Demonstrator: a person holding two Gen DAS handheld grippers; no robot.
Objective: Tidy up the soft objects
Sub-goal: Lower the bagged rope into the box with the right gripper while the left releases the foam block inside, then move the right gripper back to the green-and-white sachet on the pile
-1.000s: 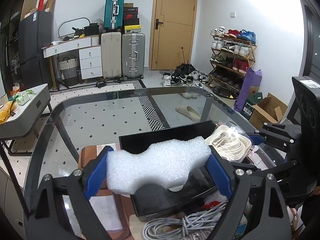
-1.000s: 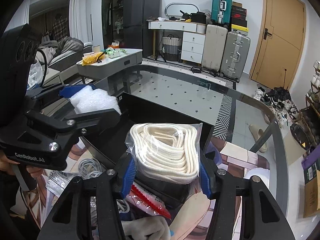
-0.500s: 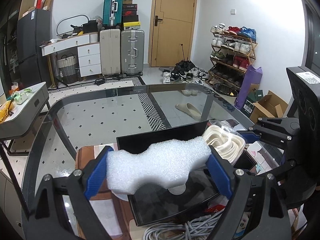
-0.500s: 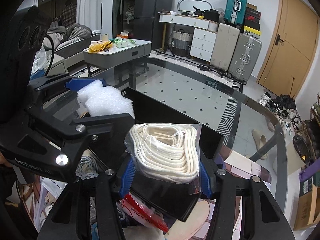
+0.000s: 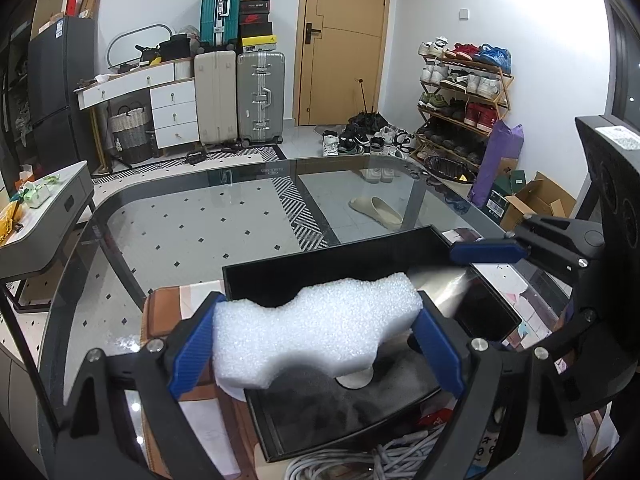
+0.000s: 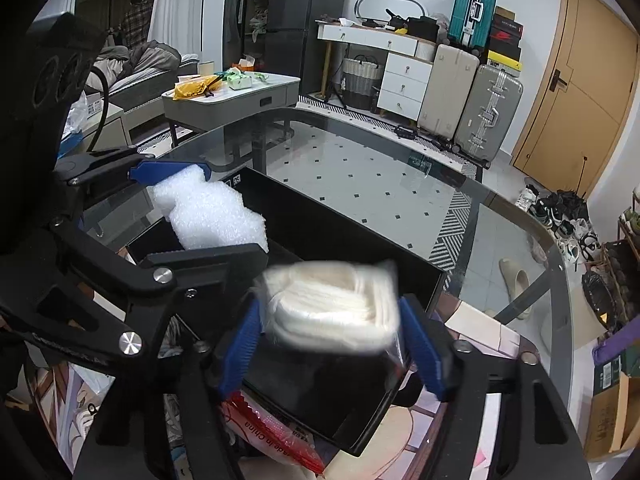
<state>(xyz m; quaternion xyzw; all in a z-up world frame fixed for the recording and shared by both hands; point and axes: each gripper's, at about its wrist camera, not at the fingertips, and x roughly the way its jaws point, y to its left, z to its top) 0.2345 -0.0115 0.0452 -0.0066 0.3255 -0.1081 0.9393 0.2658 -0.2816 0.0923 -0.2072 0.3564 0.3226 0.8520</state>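
The white foam block lies sideways, its long side running from one blue pad to the other of the left gripper, which squeezes it above the black tray. The right gripper has just been opening; the blurry bag of white rope sits loose between its pads, over the tray. Grey cables lie close by.

Far glass tabletop lies bare; the black box walls block the near side.
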